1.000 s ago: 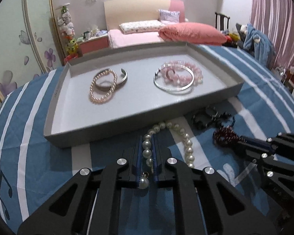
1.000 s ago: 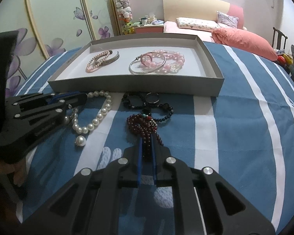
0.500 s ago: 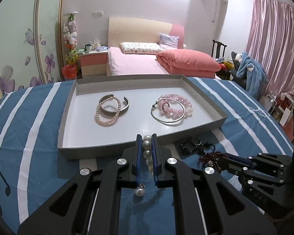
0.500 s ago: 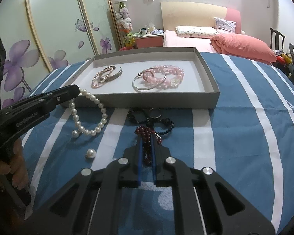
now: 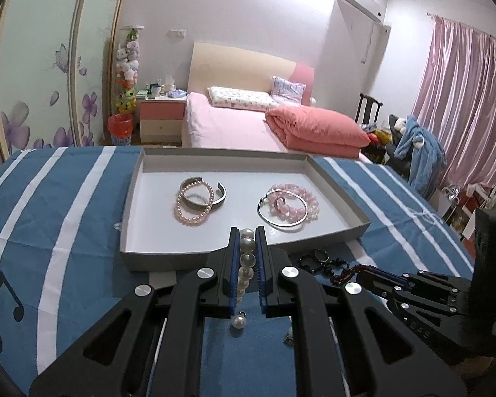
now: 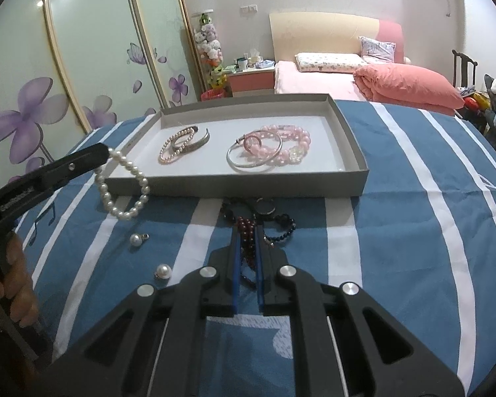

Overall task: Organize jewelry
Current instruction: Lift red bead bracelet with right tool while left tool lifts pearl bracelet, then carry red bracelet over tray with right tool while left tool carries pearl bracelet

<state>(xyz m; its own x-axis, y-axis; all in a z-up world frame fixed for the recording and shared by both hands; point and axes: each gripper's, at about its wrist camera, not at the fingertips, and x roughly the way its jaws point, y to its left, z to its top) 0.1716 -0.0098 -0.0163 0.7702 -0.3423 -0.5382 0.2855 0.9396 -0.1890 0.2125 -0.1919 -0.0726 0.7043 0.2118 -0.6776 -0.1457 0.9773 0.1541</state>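
Observation:
My left gripper (image 5: pixel 247 231) is shut on a white pearl bracelet (image 5: pixel 246 258) and holds it in the air at the near left edge of the grey tray (image 5: pixel 168 258). The bracelet hangs as a loop in the right wrist view (image 6: pixel 122 182). My right gripper (image 6: pixel 247 228) is shut on a dark red bead bracelet (image 6: pixel 246 226) lying on the blue cloth. It also shows in the left wrist view (image 5: pixel 367 269). The tray (image 6: pixel 353 152) holds a pink pearl bracelet (image 6: pixel 172 147), a silver cuff (image 6: pixel 198 142), a silver bangle (image 6: pixel 254 162) and pink bead bracelets (image 6: pixel 287 142).
A black bead bracelet (image 6: pixel 281 228) and a dark ring (image 6: pixel 265 205) lie just before the tray. Two loose pearl pieces (image 6: pixel 137 240) (image 6: pixel 163 271) lie on the striped blue cloth (image 6: pixel 396 231) at the left. A bed (image 5: pixel 234 125) and pink curtains (image 5: pixel 463 106) are behind.
My left gripper has lifted the pearl bracelet off the cloth and risen toward the tray's near edge. The right gripper has stayed shut on the red beads.

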